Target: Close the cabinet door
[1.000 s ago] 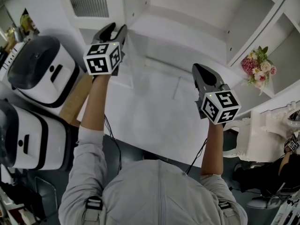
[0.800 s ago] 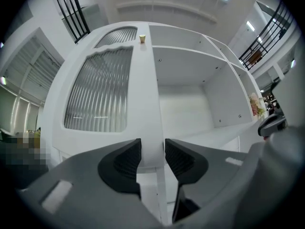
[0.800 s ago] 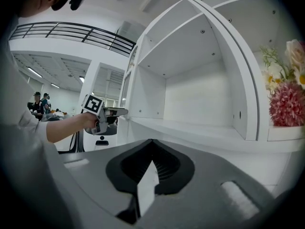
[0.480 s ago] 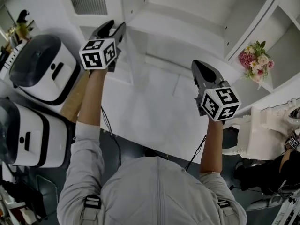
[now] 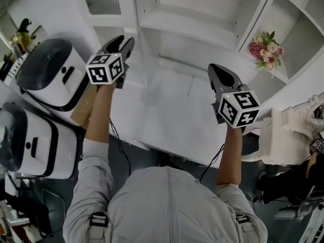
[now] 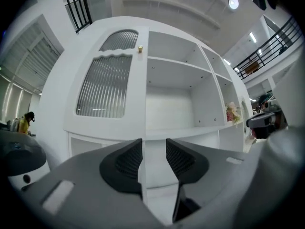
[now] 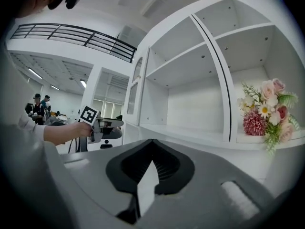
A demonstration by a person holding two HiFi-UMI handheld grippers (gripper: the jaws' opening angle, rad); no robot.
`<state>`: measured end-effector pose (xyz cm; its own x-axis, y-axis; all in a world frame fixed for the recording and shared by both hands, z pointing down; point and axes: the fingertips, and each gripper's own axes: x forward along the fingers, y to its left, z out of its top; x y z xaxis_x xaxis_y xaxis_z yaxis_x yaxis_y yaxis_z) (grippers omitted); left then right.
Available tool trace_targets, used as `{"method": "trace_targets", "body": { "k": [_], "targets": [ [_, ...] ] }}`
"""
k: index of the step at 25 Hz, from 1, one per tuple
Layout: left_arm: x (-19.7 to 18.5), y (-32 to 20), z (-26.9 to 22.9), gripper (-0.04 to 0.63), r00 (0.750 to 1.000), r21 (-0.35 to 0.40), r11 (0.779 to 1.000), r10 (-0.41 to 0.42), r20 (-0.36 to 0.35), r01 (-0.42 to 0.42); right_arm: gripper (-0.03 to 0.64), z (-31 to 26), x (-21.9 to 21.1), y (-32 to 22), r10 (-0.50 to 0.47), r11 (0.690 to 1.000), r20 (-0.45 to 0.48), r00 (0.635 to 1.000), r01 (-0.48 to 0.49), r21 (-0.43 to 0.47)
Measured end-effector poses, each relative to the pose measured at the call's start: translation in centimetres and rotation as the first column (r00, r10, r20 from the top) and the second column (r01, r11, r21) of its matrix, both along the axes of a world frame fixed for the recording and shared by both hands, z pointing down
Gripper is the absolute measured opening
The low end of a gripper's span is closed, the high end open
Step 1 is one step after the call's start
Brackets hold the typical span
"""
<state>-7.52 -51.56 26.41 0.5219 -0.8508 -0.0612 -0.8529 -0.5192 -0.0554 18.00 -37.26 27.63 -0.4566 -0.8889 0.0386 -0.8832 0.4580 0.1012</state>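
The white cabinet [image 6: 171,104] has open shelves and, on its left, a door [image 6: 107,87] with a ribbed glass panel and a small gold knob [image 6: 140,48]. From the left gripper view the door looks flush with the cabinet front. In the head view its ribbed panel [image 5: 103,0] shows at the top. My left gripper [image 5: 121,43] [image 6: 154,159] points level at the cabinet just right of the door; its jaws are closing with nothing between them. My right gripper [image 5: 216,71] [image 7: 151,147] hangs before the open shelves, shut and empty.
Two white-and-black machines [image 5: 48,72] [image 5: 28,143] and a cardboard box [image 5: 83,108] stand at the left. Pink flowers [image 5: 266,47] [image 7: 267,111] sit on a right-hand shelf. White ornate furniture [image 5: 288,135] and a seated person [image 5: 298,178] are at the right.
The left gripper has dropped a little in the head view, and the right has shifted slightly. The whole view has swung, so the flowers now sit higher and further left.
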Motion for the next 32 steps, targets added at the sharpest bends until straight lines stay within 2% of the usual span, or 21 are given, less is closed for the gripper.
{"method": "trace_targets", "body": {
  "k": [3, 6, 9, 12, 19, 23, 28, 32],
  "targets": [
    [-0.8, 4.2, 0.8, 0.095, 1.000, 0.006, 1.000, 0.010, 0.018, -0.011, 0.002, 0.1, -1.5, 2.2, -0.018, 1.000, -0.001, 1.000, 0.018, 0.000],
    [-2.0, 8.8, 1.7, 0.016, 0.996, 0.043, 0.999, -0.023, 0.081, 0.019, 0.002, 0.6, -3.1, 4.6, -0.038, 0.999, -0.008, 0.999, 0.038, -0.006],
    [-2.6, 13.0, 2.5, 0.015, 0.987, 0.082, 0.995, -0.065, 0.146, 0.053, 0.002, 1.1, -4.5, 6.9, -0.056, 0.998, -0.015, 0.998, 0.056, -0.007],
    [-2.5, 16.7, 3.6, 0.015, 0.979, 0.082, 0.996, -0.061, 0.193, 0.046, 0.002, 1.5, -5.7, 8.9, -0.074, 0.997, -0.011, 0.997, 0.073, -0.007],
    [-1.6, 23.7, 3.7, 0.017, 0.979, 0.113, 0.993, 0.001, 0.206, -0.025, 0.002, 1.3, -7.9, 12.5, -0.094, 0.995, -0.019, 0.995, 0.094, 0.039],
    [-1.5, 25.7, 3.6, 0.017, 0.978, 0.115, 0.992, 0.029, 0.205, -0.053, 0.002, 0.9, -8.9, 13.5, -0.097, 0.994, -0.039, 0.994, 0.099, 0.052],
    [-2.2, 26.1, 3.6, 0.017, 0.973, 0.111, 0.993, 0.022, 0.231, -0.049, 0.002, 1.0, -10.3, 13.9, -0.104, 0.992, -0.096, 0.990, 0.110, 0.054],
    [-2.7, 26.1, 3.4, 0.017, 0.972, 0.110, 0.993, 0.024, 0.234, -0.051, 0.002, 1.2, -10.9, 13.8, -0.115, 0.992, -0.104, 0.988, 0.120, 0.043]
  ]
}}
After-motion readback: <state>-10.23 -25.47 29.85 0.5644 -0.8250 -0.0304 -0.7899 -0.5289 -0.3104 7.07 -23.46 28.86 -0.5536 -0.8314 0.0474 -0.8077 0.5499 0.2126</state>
